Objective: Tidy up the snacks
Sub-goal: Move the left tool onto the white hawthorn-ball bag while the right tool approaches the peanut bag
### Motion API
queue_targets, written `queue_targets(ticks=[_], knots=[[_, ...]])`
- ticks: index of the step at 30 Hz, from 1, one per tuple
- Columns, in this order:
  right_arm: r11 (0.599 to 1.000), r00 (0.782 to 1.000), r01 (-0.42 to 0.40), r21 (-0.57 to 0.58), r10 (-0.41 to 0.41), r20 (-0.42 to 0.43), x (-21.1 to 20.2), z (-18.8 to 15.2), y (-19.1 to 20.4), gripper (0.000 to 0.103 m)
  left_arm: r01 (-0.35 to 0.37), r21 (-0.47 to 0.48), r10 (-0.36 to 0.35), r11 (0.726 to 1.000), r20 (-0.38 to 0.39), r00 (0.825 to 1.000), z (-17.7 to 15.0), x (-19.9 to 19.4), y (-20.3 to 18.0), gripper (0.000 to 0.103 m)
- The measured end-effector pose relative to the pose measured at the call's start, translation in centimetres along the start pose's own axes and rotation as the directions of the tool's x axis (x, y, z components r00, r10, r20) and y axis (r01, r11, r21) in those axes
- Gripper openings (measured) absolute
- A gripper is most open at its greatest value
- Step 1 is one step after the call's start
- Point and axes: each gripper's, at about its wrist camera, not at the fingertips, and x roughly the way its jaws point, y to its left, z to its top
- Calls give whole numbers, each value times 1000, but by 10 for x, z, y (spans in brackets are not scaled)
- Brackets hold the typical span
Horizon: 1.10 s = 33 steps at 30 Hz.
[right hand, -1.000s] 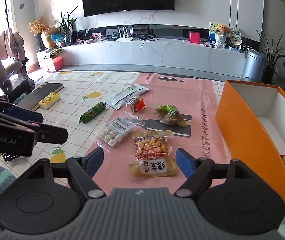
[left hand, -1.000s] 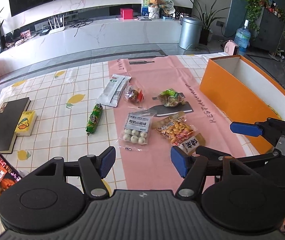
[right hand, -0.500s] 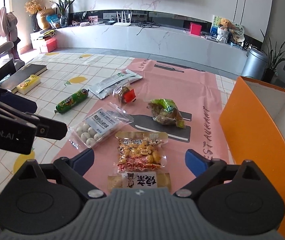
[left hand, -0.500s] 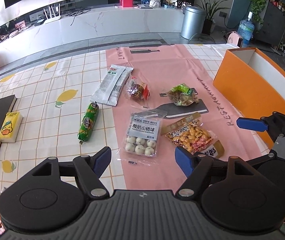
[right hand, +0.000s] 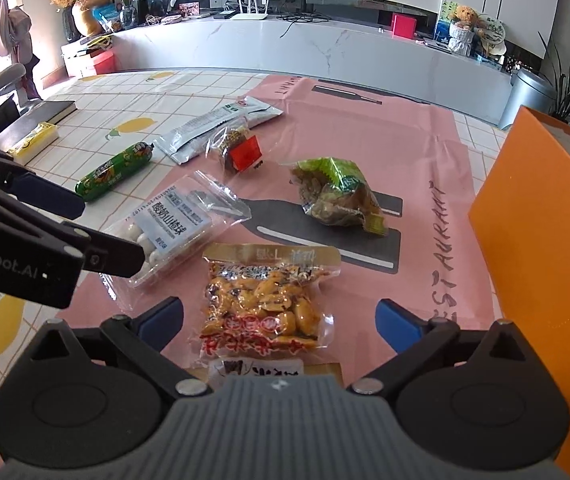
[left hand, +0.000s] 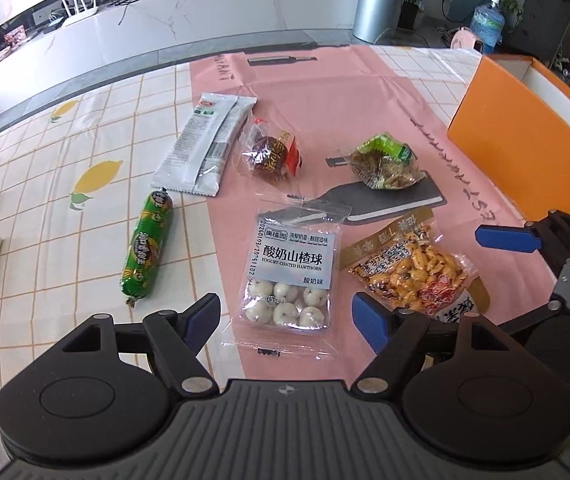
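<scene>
L gripper [left hand: 285, 316] wide open, empty, over the hawthorn bag [left hand: 291, 268]. R gripper [right hand: 279, 316] also wide open w/ nothing held, straddling the peanut pack [right hand: 263, 304]. Both packs on pink mat [right hand: 365, 128], orange box [right hand: 545, 220] at right.

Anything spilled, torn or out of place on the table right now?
Nothing stands out. The hawthorn bag, peanut pack, sausage and other snacks lie flat and look sealed; both tools are open above them.
</scene>
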Motion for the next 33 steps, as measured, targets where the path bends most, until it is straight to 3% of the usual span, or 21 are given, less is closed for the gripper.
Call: queue_targets(ticks=[2,12,18,20,22,24,33], knots=[[1000,1000,-16,9,16,4,2,-1,-3,98,-6,6,6,1000,-8,1000,0,7,0,88],[1000,999,-31,0,31,28,2,-2,-11,69,-52,80,54,995,-34,998,10,35,-7,91],[999,998,-43,6,43,39,1,-3,-17,74,-40,37,41,999,-20,999,15,42,-4,93],[999,998,-41,-17,41,51,-1,-3,-14,81,-37,15,37,999,-14,999,15,42,-2,89],[998,997,-54,-30,56,56,-2,-3,-11,86,-32,11,32,999,3,999,14,40,-3,70],[997,996,-63,-39,66,57,-2,-3,-9,91,-38,2,38,999,-4,999,14,38,-5,68],[997,998,-40,-66,43,38,9,-4,4,92,-59,-97,57,994,-19,998,-2,26,-1,66]])
